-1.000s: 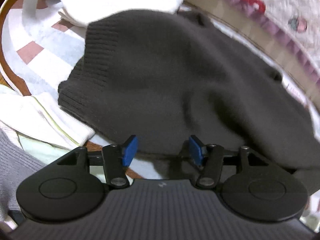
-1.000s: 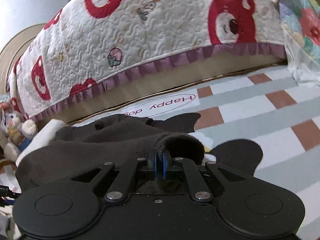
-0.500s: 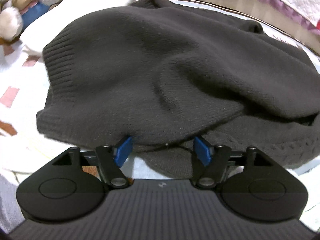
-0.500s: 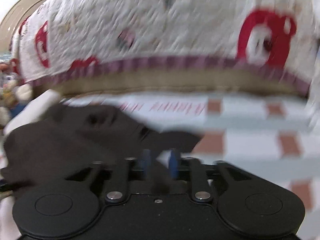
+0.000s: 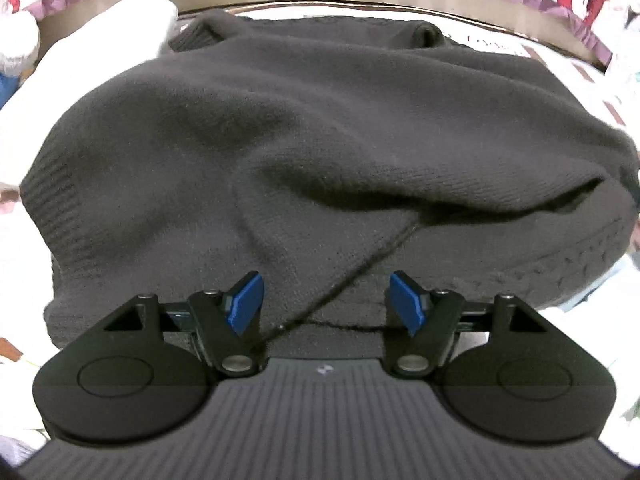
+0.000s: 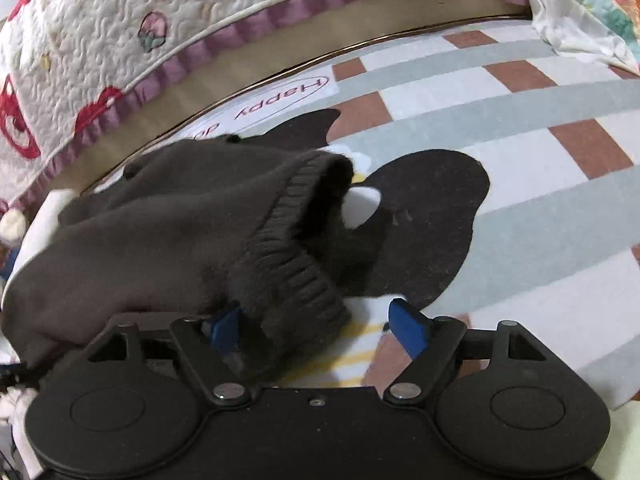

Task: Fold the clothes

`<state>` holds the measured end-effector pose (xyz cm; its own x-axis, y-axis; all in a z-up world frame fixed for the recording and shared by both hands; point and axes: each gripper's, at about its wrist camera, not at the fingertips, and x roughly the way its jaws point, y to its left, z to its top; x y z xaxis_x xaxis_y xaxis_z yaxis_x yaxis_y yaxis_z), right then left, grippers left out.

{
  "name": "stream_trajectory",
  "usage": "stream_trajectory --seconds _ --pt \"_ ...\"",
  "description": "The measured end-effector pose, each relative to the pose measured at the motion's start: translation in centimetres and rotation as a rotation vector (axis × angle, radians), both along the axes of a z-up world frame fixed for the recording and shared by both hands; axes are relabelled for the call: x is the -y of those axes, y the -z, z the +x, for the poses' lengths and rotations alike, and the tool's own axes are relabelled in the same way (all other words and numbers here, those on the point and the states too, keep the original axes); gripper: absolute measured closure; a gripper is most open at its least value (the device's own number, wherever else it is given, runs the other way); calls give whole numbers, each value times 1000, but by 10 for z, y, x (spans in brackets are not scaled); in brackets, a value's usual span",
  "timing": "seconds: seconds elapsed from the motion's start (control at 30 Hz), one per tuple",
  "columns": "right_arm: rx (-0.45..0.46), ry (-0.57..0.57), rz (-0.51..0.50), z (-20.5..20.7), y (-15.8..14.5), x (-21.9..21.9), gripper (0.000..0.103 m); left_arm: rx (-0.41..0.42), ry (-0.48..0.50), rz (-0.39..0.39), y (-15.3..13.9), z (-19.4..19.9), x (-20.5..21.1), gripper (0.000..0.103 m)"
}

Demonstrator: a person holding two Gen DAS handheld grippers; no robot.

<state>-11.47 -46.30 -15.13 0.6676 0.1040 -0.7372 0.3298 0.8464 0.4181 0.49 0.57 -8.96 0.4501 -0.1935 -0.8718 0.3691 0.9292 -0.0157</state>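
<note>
A dark brown knitted sweater [image 5: 280, 152] lies bunched on the checked mat and fills the left wrist view. My left gripper [image 5: 327, 300] hovers open over its near edge, the blue pads apart with knit and a loose seam between them, nothing clamped. In the right wrist view the sweater's ribbed cuff [image 6: 296, 248] droops over the left blue pad of my right gripper [image 6: 318, 324]. That gripper stands open and the cuff lies loose between its fingers. The rest of the sweater [image 6: 152, 216] trails off to the left.
A checked mat [image 6: 500, 184] with a black printed shape [image 6: 432, 208] spreads to the right. A quilted bear-print bedspread [image 6: 200, 12] hangs along the back. A folded white garment [image 5: 80, 64] lies at the far left, beside a plush toy [image 5: 16, 40].
My right gripper has opened and let the cuff go; it was shut on it a second ago. My left gripper has moved in over the sweater's near edge and stayed open.
</note>
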Motion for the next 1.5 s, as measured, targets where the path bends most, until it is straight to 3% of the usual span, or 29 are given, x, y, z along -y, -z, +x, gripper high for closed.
stream_trajectory --seconds 0.13,0.27,0.3,0.33,0.37,0.43,0.5,0.57,0.63,0.7,0.83,0.93,1.0,1.07,1.1,1.13,1.27,1.4,1.5 --pt "19 -5 180 7 7 4 21 71 25 135 8 6 9 34" --pt "55 -94 247 21 16 -14 20 72 -20 98 15 9 1 34" --pt "82 -109 209 24 16 -20 32 78 -31 85 17 8 -1 49" --pt "92 -135 160 28 13 -26 49 97 -31 92 15 7 -1 79" --pt "120 -150 104 29 8 -30 69 124 -23 113 12 5 0 89" --pt "201 -165 4 29 -8 -35 73 191 -41 111 -1 2 -3 91" --pt "273 -167 -93 30 -27 -38 75 247 -66 44 -17 0 -11 91" --pt "312 -173 -202 35 -45 -43 75 268 -58 -16 -26 0 -18 88" --pt "350 -179 -311 41 -63 -47 75 238 -41 -64 -24 1 -19 86" --pt "353 -190 -336 51 -70 -48 74 195 -19 -77 -16 2 -17 78" --pt "379 -232 -363 64 -83 -52 73 195 33 22 4 3 -3 54" --pt "376 -256 -392 67 -86 -55 70 237 61 107 16 7 8 46" --pt "356 -262 -404 72 -87 -58 64 282 60 154 20 10 13 48" --pt "311 -254 -388 67 -80 -53 58 363 -4 144 12 14 9 60" --pt "288 -250 -381 65 -77 -51 53 388 -34 127 7 17 5 77" --pt "265 -246 -373 62 -74 -49 51 400 -57 105 2 20 1 88" --pt "171 -199 -321 51 -56 -37 47 456 -108 59 -19 24 -8 89" --pt "100 -131 -170 40 -25 -23 47 458 -134 15 -30 31 -7 89" --pt "70 -87 -34 33 1 -16 44 435 -130 13 -20 35 -5 85"
